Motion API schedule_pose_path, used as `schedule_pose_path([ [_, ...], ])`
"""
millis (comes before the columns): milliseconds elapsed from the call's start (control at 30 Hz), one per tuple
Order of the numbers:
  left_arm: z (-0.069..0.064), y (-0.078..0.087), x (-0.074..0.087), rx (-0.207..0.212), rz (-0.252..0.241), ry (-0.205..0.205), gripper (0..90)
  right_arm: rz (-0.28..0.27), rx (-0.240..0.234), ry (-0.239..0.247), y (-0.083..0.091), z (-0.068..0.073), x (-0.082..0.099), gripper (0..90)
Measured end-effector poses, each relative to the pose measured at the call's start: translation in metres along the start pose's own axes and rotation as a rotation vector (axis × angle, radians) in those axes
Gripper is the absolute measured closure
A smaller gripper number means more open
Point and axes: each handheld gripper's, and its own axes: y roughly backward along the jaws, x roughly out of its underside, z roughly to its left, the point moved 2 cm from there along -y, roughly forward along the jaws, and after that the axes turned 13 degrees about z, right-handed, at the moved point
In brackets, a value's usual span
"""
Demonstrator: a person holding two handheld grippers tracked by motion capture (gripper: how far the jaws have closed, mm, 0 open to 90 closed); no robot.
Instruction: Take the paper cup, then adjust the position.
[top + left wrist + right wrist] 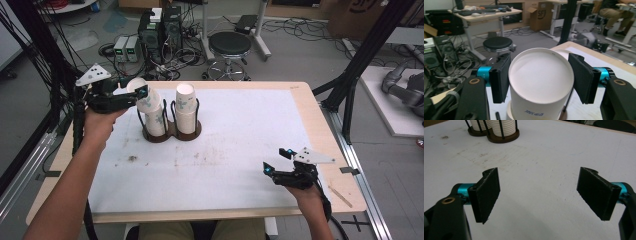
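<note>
A dark two-slot cup holder (171, 134) stands at the table's far left with a stack of white paper cups in each slot. My left gripper (141, 93) is shut on the top cup (146, 101) of the left stack (155, 123), which leans and is raised above the rest. In the left gripper view the pads (501, 78) press both sides of this cup (541, 82) near its rim. The right stack (185, 107) stands upright. Low over the table's near right, my right gripper (276, 160) is open with nothing between its jaws (540, 192); the holder (503, 137) lies far ahead of it.
A white mat (240, 130) covers the wooden table, stained near the middle. Beyond the far edge stand a black stool (230, 46), computer boxes (160, 30) and tangled cables. Black frame posts (362, 60) rise at the right.
</note>
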Motion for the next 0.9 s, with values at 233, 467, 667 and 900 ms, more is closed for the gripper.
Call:
schedule_pose_path([
  [233,-0.014,0.017,0.013,0.072,-0.028,-0.015,37.5,-0.001,-0.004,0.003,0.0,0.002,-0.002,19.3],
  [467,-0.029,0.016,0.041,0.17,-0.037,-0.025,37.4,0.001,-0.011,0.007,-0.004,0.003,-0.006,19.3],
  [667,-0.043,0.012,0.051,0.217,-0.035,-0.04,37.4,0.0,-0.021,0.016,-0.006,0.009,-0.008,19.3],
  [900,-0.061,0.004,0.054,0.274,-0.034,-0.076,37.3,-0.006,-0.049,0.036,-0.007,0.015,-0.012,19.2],
])
